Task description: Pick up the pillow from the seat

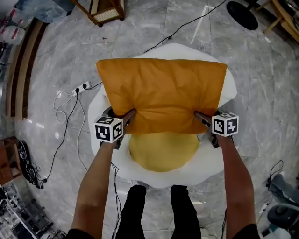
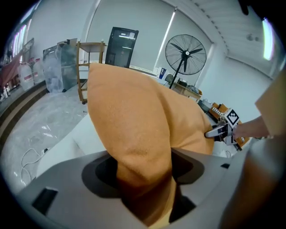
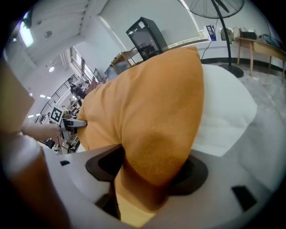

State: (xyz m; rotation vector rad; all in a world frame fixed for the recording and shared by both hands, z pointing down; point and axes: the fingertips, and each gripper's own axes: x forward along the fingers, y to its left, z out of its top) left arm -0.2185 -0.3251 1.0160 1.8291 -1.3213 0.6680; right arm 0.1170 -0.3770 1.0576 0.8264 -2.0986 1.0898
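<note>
An orange pillow [image 1: 161,93] lies across a white round seat [image 1: 216,163] that has a yellow cushion [image 1: 163,151] in its middle. My left gripper [image 1: 129,116] pinches the pillow's near left corner and my right gripper [image 1: 201,116] pinches its near right corner. In the left gripper view the pillow [image 2: 134,129] bulges out from between the jaws of the left gripper [image 2: 143,179], fabric squeezed between them. The right gripper view shows the same: the pillow [image 3: 152,120] is nipped in the right gripper [image 3: 147,179]. The pillow's far edge hides the back of the seat.
Grey marble floor surrounds the seat. A power strip [image 1: 81,87] and loose cables [image 1: 65,107] lie to the left, a wooden frame [image 1: 105,11] at the top, a fan base [image 1: 242,14] at the top right. A standing fan [image 2: 185,53] is behind the pillow.
</note>
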